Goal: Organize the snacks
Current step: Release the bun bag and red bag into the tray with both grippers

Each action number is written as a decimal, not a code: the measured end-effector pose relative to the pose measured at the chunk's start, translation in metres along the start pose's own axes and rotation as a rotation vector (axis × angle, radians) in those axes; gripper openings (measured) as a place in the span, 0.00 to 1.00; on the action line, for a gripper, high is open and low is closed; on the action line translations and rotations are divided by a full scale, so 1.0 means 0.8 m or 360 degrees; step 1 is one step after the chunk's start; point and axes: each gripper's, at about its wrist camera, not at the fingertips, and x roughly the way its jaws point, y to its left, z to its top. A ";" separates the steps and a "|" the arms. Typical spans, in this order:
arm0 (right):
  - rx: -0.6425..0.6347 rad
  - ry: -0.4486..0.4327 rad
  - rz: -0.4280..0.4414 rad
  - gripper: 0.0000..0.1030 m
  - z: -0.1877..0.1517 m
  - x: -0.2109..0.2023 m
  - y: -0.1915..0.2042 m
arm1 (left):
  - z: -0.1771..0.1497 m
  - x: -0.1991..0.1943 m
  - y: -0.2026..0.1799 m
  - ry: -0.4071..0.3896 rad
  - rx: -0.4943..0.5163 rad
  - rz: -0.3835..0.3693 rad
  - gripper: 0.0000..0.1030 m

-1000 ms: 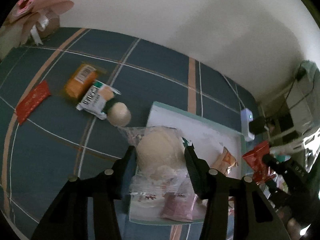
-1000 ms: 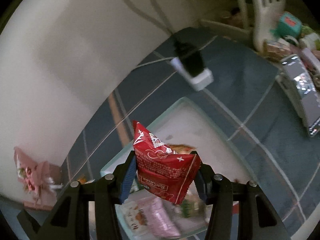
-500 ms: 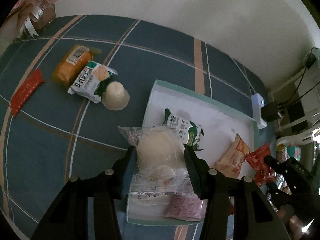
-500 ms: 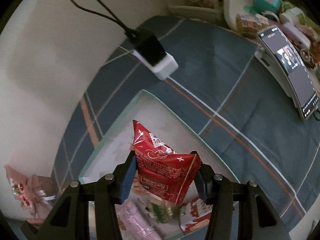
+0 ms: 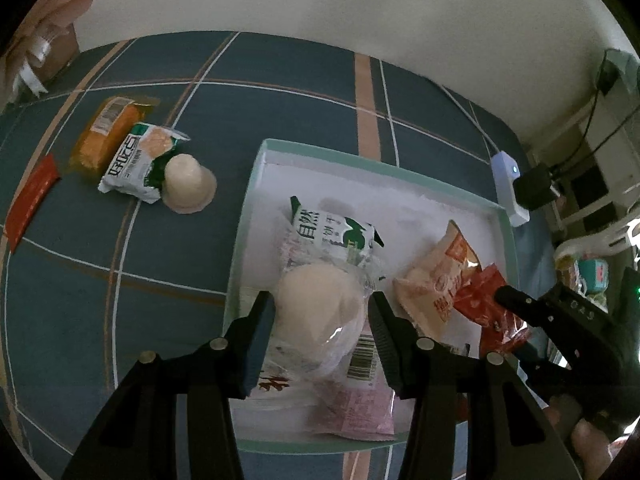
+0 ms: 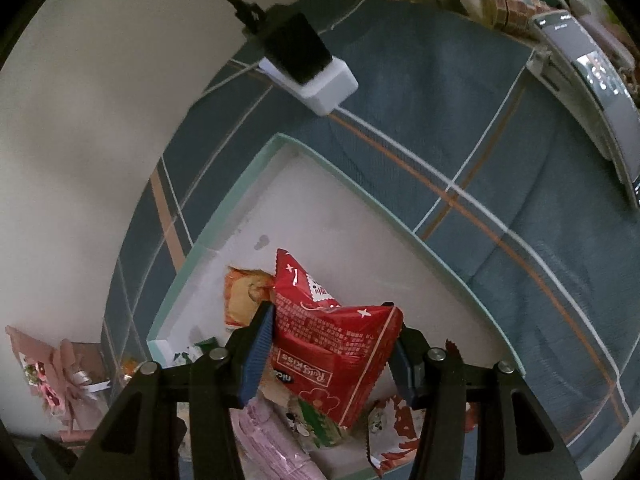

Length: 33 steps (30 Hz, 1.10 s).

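My left gripper [image 5: 320,312] is shut on a round white bun in a clear wrapper [image 5: 320,304], held just above the mint-rimmed white tray [image 5: 264,160]. In the tray lie a green-and-white packet [image 5: 332,232], an orange packet [image 5: 440,280] and a pink packet [image 5: 352,412]. My right gripper [image 6: 332,344] is shut on a red snack bag [image 6: 328,344] over the same tray [image 6: 420,240]; it also shows at the right of the left wrist view, with the red snack bag [image 5: 484,300] in it. On the blue plaid cloth left of the tray lie an orange packet [image 5: 106,136], a green-white packet [image 5: 136,160], a white jelly cup [image 5: 188,188] and a red strip [image 5: 30,200].
A white power adapter with a black plug [image 6: 308,68] sits beyond the tray's far corner. A phone on a stand [image 6: 592,80] is at the right. A pink bouquet [image 6: 52,384] stands by the wall at the left. The wall borders the cloth at the back.
Both grippers have sunk toward the tray with their snacks still held. The tray and its packets have come closer and fuller into view under each gripper.
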 end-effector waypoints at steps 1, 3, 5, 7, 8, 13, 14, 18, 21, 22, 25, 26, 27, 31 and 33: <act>-0.0001 0.0006 -0.0002 0.54 -0.001 0.002 0.000 | 0.000 0.001 -0.002 -0.0002 0.0009 0.0007 0.49; -0.0020 0.0023 -0.0029 0.56 -0.003 0.005 0.002 | 0.000 0.002 -0.003 -0.0004 0.0017 0.0011 0.49; -0.0023 0.0027 -0.0057 0.56 -0.004 0.008 0.003 | 0.000 0.005 -0.001 -0.0001 0.0010 0.0009 0.49; -0.0020 0.0032 -0.0072 0.58 -0.005 0.009 0.003 | 0.002 0.008 0.002 0.0010 -0.0007 0.0010 0.49; -0.0025 0.0034 -0.0083 0.62 -0.005 0.009 0.003 | 0.003 0.009 0.005 0.0015 -0.0019 0.0003 0.49; -0.0070 0.0032 -0.0182 0.82 -0.005 0.009 0.009 | 0.005 0.011 0.018 0.0031 -0.0079 -0.0013 0.53; -0.0089 0.0029 -0.0189 0.83 -0.005 0.008 0.012 | 0.005 0.012 0.019 0.0034 -0.0091 -0.0004 0.60; -0.0177 -0.0011 -0.0213 0.96 -0.007 -0.003 0.028 | 0.008 0.009 0.028 0.0036 -0.0130 0.0001 0.72; -0.0240 -0.0047 -0.0234 1.00 -0.010 -0.009 0.040 | 0.010 0.002 0.036 0.0028 -0.0160 0.0017 0.83; -0.0262 -0.0054 -0.0243 1.00 -0.011 -0.011 0.043 | 0.011 0.000 0.039 0.0022 -0.0171 0.0024 0.83; -0.0333 -0.0068 -0.0280 1.00 -0.015 -0.010 0.057 | 0.013 -0.005 0.048 0.0001 -0.0195 0.0074 0.84; -0.0352 -0.0072 -0.0294 1.00 -0.017 -0.009 0.061 | 0.014 -0.007 0.052 -0.0014 -0.0202 0.0100 0.84; -0.0374 -0.0073 -0.0312 1.00 -0.019 -0.008 0.064 | 0.015 -0.008 0.055 -0.0023 -0.0206 0.0116 0.87; -0.0476 -0.0094 -0.0379 1.00 -0.032 -0.002 0.087 | 0.020 -0.016 0.074 -0.0081 -0.0248 0.0227 0.96; -0.0519 -0.0139 -0.0422 1.00 -0.039 -0.003 0.098 | 0.022 -0.019 0.085 -0.0093 -0.0272 0.0247 0.96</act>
